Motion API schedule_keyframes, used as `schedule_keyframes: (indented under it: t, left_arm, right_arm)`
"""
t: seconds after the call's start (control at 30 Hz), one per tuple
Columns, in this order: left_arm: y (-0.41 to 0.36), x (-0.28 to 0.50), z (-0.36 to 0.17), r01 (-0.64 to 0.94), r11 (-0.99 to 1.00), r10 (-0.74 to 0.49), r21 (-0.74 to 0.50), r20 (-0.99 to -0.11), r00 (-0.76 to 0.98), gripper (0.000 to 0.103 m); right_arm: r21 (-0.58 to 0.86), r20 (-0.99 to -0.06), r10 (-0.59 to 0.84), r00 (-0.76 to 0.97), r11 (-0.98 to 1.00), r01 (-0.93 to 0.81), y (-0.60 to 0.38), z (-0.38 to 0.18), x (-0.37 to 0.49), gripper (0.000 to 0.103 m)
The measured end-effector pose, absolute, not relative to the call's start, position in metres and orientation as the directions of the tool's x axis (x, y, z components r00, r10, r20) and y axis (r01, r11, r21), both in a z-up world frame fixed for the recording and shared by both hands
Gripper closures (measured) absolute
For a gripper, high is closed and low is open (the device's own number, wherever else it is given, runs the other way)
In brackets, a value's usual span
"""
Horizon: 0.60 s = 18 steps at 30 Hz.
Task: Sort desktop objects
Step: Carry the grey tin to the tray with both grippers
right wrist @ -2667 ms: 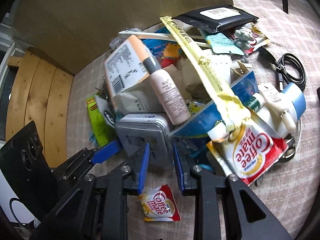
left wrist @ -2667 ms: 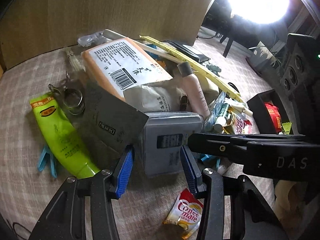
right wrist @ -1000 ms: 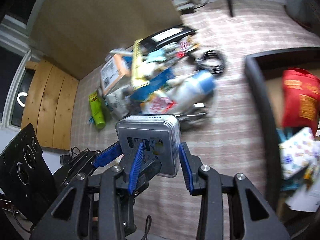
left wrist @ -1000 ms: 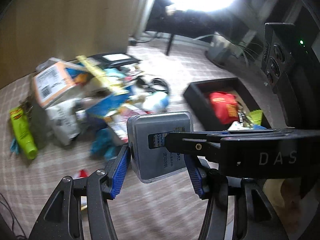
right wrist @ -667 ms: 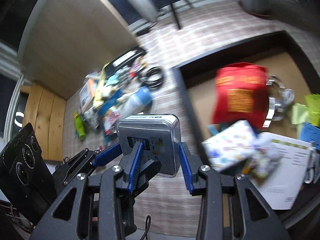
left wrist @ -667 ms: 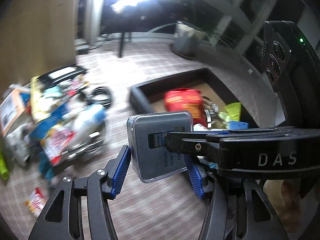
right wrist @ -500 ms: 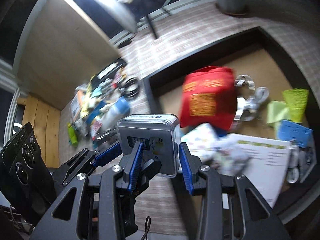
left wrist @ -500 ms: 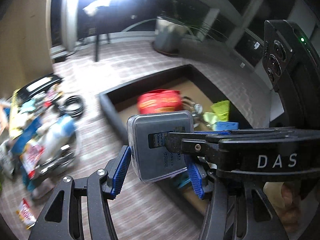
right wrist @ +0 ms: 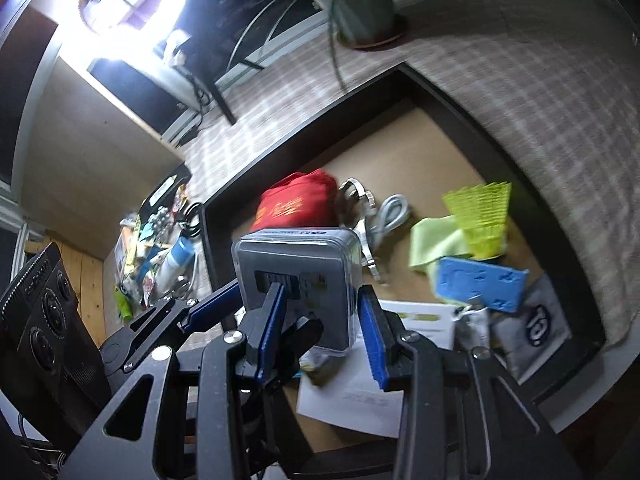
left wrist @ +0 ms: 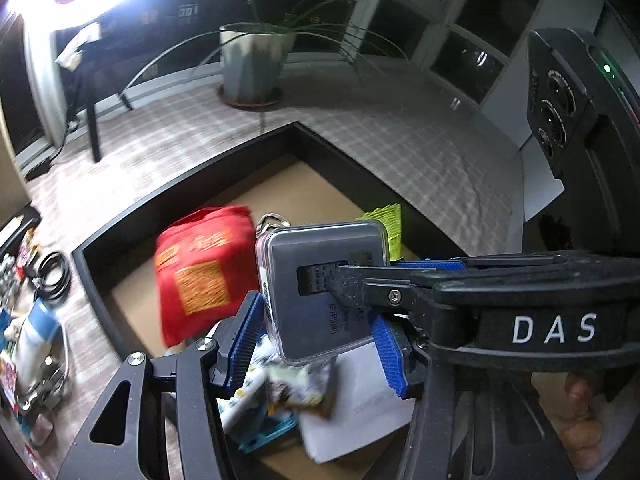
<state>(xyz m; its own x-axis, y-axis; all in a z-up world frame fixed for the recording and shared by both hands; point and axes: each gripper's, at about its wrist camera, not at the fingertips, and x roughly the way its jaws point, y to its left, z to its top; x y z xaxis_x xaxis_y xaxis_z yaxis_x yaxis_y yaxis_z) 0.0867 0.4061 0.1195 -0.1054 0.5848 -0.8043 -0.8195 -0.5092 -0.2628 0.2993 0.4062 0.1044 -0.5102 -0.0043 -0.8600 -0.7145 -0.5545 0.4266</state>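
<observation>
- Both grippers, left gripper (left wrist: 320,332) and right gripper (right wrist: 320,332), clenched one grey boxed gadget (left wrist: 324,288) above the black tray (left wrist: 180,188).
- Best lowered toward bare cardboard at twelve o'clock, clear of the red pouch (left wrist: 200,272), before letting go.

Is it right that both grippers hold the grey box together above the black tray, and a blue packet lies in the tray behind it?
Not quite. The packet behind the grey box is red, not blue, as the right wrist view shows. The rest holds: the left gripper and right gripper both clamp the box above the black tray.
</observation>
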Motion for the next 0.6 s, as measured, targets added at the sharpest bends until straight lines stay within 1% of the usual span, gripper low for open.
schedule_keyframes:
  t: [0.3, 0.47, 0.6]
  left_arm:
    - [0.432, 0.095, 0.122, -0.834, -0.499, 0.581, -0.238, -0.805, -0.118, 0.052]
    - [0.435, 0.095, 0.129, -0.83, -0.51, 0.585, -0.226, -0.798, -0.142, 0.052]
    - [0.433, 0.094, 0.134, -0.832, -0.515, 0.585, -0.206, -0.794, -0.165, 0.052]
  right_arm:
    - [0.435, -0.849, 0.01, -0.528, -0.552, -0.712, 0.426, 0.111, 0.317, 0.065]
    - [0.391, -0.851, 0.087, -0.518, -0.554, -0.735, 0.426, 0.118, 0.32, 0.059]
    - [0.385, -0.847, 0.095, -0.523, -0.571, -0.725, 0.426, 0.122, 0.317, 0.057]
